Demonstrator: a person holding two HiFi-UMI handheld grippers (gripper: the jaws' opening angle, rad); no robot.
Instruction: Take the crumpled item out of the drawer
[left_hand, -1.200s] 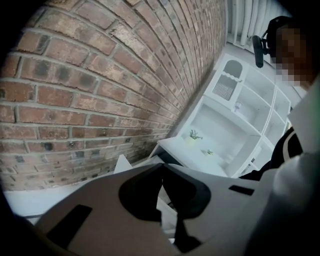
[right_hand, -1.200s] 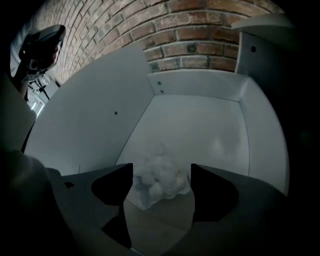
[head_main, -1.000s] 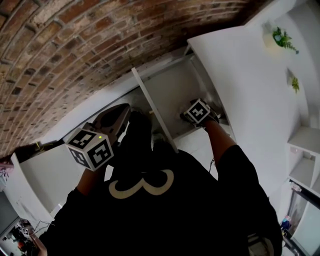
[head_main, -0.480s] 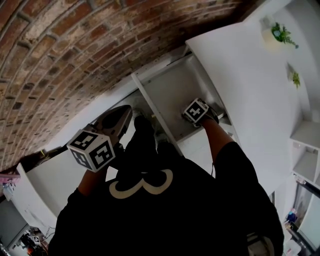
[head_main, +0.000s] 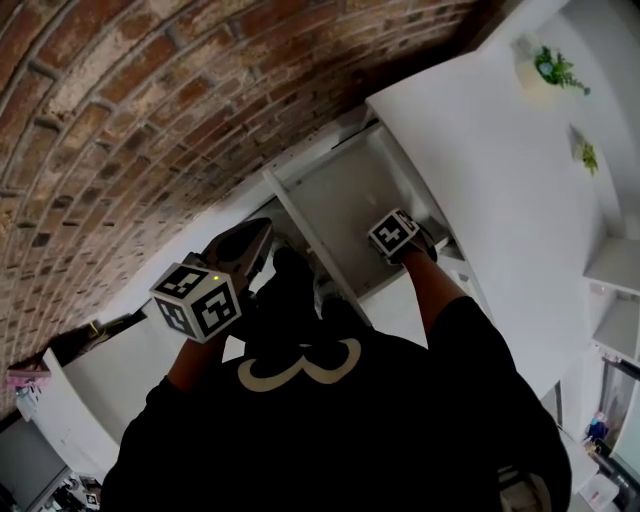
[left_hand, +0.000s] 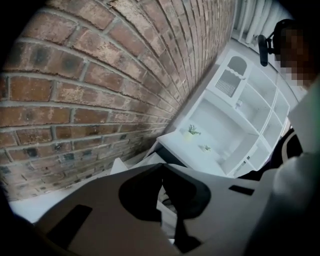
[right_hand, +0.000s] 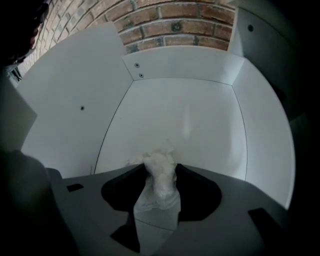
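Head view: looking steeply down past dark sleeves at an open white drawer (head_main: 345, 195) set below a brick wall (head_main: 150, 100). Right tool (head_main: 394, 236) pointing nose-down into the drawer, marker cube uppermost and covering the jaws from here. Left tool (head_main: 258, 238) outside the drawer, on the other side of a thin white panel (head_main: 305, 235), nose angled toward the wall. To the right, a white surface (head_main: 480, 140) carrying two small green plants (head_main: 556, 68).

Left gripper view: left tool (left_hand: 161, 167) clenched, jaw tips meeting, nothing between them. Beyond the tips, brick wall (left_hand: 100, 75) on the left, white surface (left_hand: 200, 152) with the tiny plants (left_hand: 192, 130) in the middle, and a white shelving unit (left_hand: 235, 115) further back.

Right gripper view: right tool (right_hand: 160, 168) grasping the crumpled item (right_hand: 161, 182), a wad of white paper-like stuff. Jaws just been closing, now pinching the wad from both sides, ragged end sticking out past the tips. Wad inside the drawer (right_hand: 190, 120), near its front edge, over the bare white floor; impossible to tell whether lifted clear of that floor or touching it. Two screws (right_hand: 137, 65) in the drawer's back wall, brick above.
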